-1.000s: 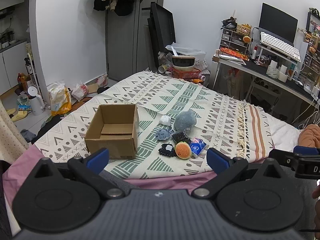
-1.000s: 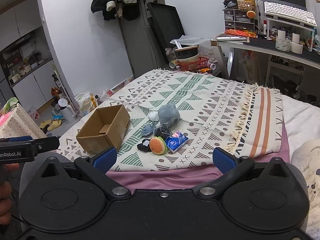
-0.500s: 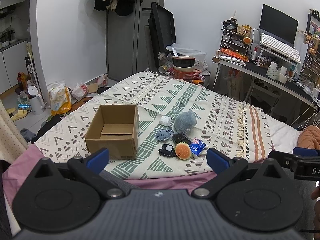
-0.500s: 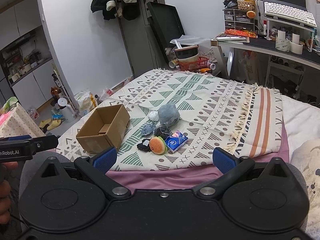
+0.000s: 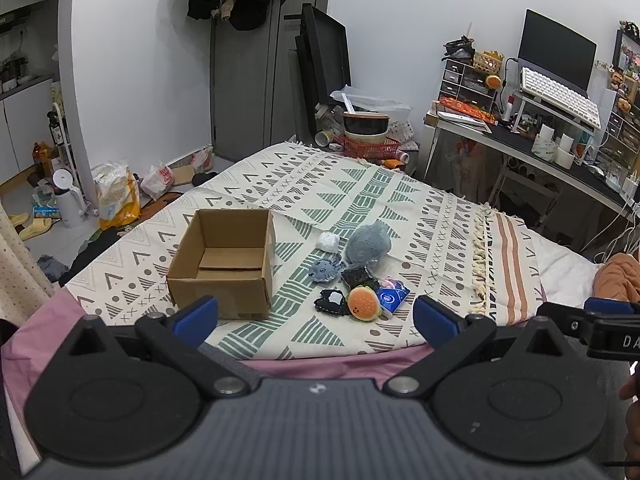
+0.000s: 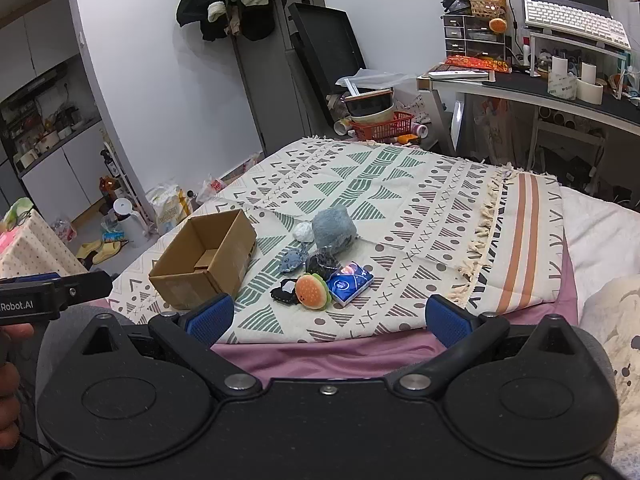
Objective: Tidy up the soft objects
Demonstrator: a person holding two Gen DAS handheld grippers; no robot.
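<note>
Patterned blanket (image 5: 400, 200); box (image 5: 224, 260) near edge, toys (image 5: 360, 276) beside

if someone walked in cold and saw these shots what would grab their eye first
Probably the little heap of soft toys in the middle of the patterned blanket: an orange burger plush at the front, a fuzzy grey-blue plush behind it, and a blue tissue pack beside the burger. Just to their left stands an open cardboard box with nothing visible inside. Both grippers, left and right, hang open at the near edge of the bed.
</note>
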